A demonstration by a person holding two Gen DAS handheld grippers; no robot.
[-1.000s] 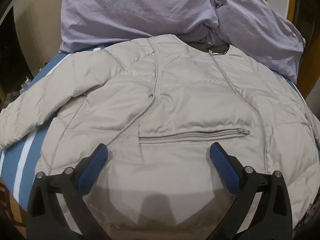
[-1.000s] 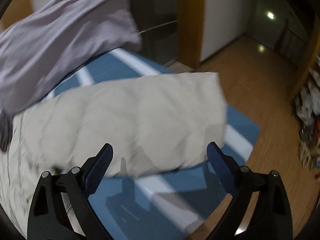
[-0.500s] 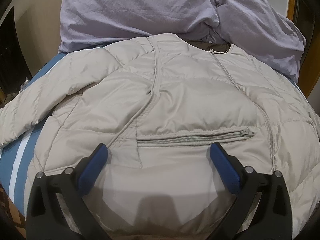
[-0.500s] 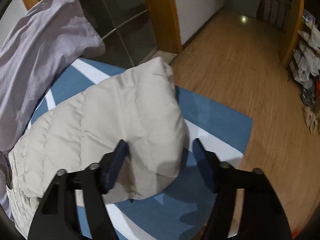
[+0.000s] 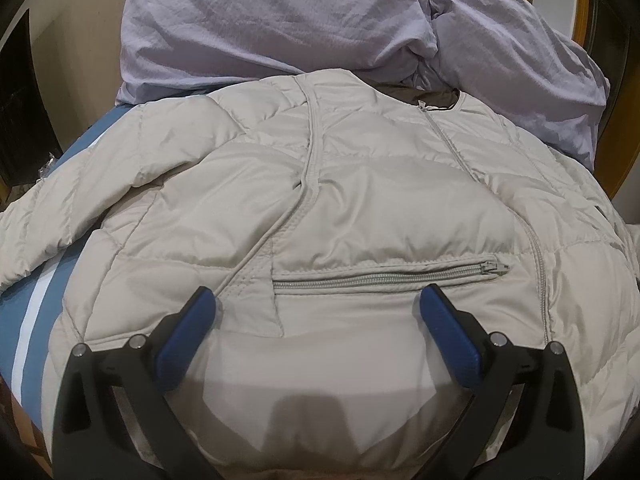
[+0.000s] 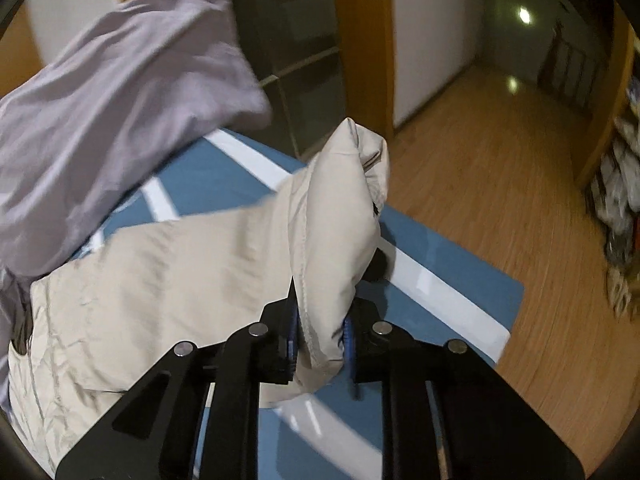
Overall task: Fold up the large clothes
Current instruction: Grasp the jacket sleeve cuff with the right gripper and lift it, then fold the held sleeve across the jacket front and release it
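A beige quilted jacket (image 5: 360, 208) lies front up on a blue bed cover, zipped, with a pocket zipper (image 5: 388, 278) across its lower front. My left gripper (image 5: 316, 312) is open just above the jacket's hem, near the pocket, holding nothing. In the right wrist view my right gripper (image 6: 320, 338) is shut on the jacket's sleeve (image 6: 340, 216) near the cuff, and the sleeve end stands lifted off the bed. The jacket body (image 6: 120, 288) lies at the left of that view.
A lilac duvet (image 5: 320, 20) is heaped behind the jacket's collar and shows in the right wrist view (image 6: 100, 100) too. The blue bed cover with white stripes (image 6: 448, 280) ends at a corner above a wooden floor (image 6: 500, 160). Clutter (image 6: 620, 200) lies far right.
My right gripper closed on the sleeve end and lifted it off the bed. My left gripper stayed open and crept slightly forward over the jacket's hem.
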